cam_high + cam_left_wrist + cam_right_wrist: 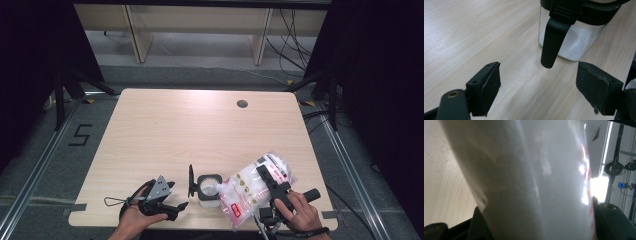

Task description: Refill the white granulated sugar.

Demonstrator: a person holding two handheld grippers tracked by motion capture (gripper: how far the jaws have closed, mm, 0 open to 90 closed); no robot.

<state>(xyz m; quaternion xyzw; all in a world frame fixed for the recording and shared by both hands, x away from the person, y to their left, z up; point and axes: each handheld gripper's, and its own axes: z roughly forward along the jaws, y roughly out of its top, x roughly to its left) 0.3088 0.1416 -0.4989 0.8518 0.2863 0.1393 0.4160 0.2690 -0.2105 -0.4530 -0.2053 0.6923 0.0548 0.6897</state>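
Note:
A small glass jar (209, 194) with a black rim stands near the table's front edge, its black lid (191, 181) swung open to the left. White powder fills its lower part (576, 42), and a black clasp (552, 42) hangs down its side. My right gripper (266, 175) is shut on a clear bag (247, 189) of white powder with red print. The bag is tilted, its lower corner at the jar's mouth, and it lies between the jaws of this gripper (536, 220), bag (531, 175). My left gripper (179, 195) rests open just left of the jar, gripper (537, 85).
The wooden table (165, 135) has a round cable hole (242, 104) at the back right. The jar and both hands sit close to the front edge. Black stands (65, 85) and cables (295, 35) flank the table on the floor.

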